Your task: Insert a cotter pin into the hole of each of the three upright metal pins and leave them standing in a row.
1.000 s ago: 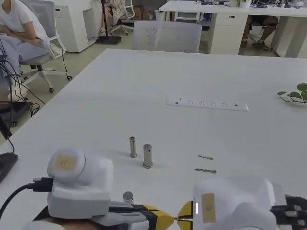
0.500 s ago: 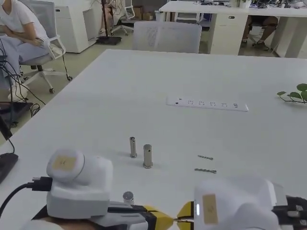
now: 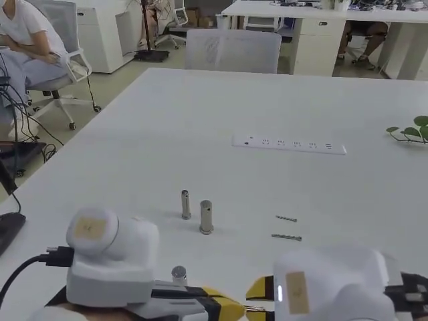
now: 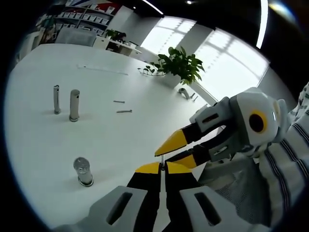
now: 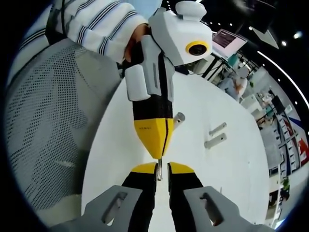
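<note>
Now both tools meet tip to tip, low at the near edge of the bench (image 3: 267,100). The left tool (image 4: 164,168) is pressed together on a thin cotter pin (image 4: 163,162). The right tool (image 5: 163,168) has its jaws a little apart, with the pin's end between them. The pin lies about flat, running from one tool to the other. The nearest metal pin (image 3: 178,274) stands straight up just behind the left tool, so that tool is closer to it. I think the cotter pin must go in sideways, through a hole near the top. Farther back stand a thin metal pin (image 3: 185,204) and a thicker metal pin (image 3: 206,217), with a short spare pin (image 3: 286,219) and a longer spare pin (image 3: 286,237) lying to their right. I can read no words anywhere, not even on the power strip (image 3: 289,144)
</note>
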Available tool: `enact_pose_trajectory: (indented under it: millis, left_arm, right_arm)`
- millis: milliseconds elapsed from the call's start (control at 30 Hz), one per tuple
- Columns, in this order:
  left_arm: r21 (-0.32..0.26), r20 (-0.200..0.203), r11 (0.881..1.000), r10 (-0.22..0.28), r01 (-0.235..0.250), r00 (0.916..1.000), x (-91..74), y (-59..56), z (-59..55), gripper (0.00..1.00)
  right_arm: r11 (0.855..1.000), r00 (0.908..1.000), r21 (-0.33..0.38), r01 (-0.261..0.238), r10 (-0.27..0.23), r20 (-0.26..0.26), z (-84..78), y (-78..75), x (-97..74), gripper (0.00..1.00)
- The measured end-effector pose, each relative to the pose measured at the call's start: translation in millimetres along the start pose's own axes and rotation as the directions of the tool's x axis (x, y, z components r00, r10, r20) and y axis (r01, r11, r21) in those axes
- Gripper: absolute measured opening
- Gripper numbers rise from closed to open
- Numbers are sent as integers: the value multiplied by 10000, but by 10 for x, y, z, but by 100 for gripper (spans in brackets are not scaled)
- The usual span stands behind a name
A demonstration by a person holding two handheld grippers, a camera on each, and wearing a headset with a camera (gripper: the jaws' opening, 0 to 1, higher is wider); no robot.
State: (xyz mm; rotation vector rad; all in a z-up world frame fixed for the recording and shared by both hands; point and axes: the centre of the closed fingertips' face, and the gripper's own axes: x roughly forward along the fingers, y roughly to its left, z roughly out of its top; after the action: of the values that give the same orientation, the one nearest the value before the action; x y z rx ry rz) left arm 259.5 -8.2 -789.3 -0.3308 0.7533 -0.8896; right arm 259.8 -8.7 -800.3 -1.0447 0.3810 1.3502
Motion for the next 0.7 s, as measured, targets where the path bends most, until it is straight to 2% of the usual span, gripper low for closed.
enact_pose_trajectory:
  millis: [267,367,467,533,633,700]
  left_arm:
    - [499,47,9988,2,-5,10000,-8,1,5,0]
    - [685,81,9976,-14,8,10000,-16,-3,11,0]
    - [890,91,9960,-54,46,9999,-27,3,16,0]
    - [975,107,9952,-70,59,9999,-35,3,25,0]
    - [1236,144,9922,-177,158,9997,-51,-10,41,0]
    - [1416,172,9896,-265,238,9995,-60,-20,48,0]
  right_arm:
    - [9995,9994,309,-108,98,337,22,-37,-47,13]
    - [9939,9962,1025,-406,323,811,46,-46,-87,14]
    - [9891,9936,1370,-536,392,1057,37,-87,-132,15]
    - [9789,9892,1869,-820,570,1354,50,-83,-156,15]
    - [9691,9833,2224,-1066,696,1680,37,-121,-211,15]
    - [9564,9767,2613,-1305,787,1997,50,-122,-230,15]
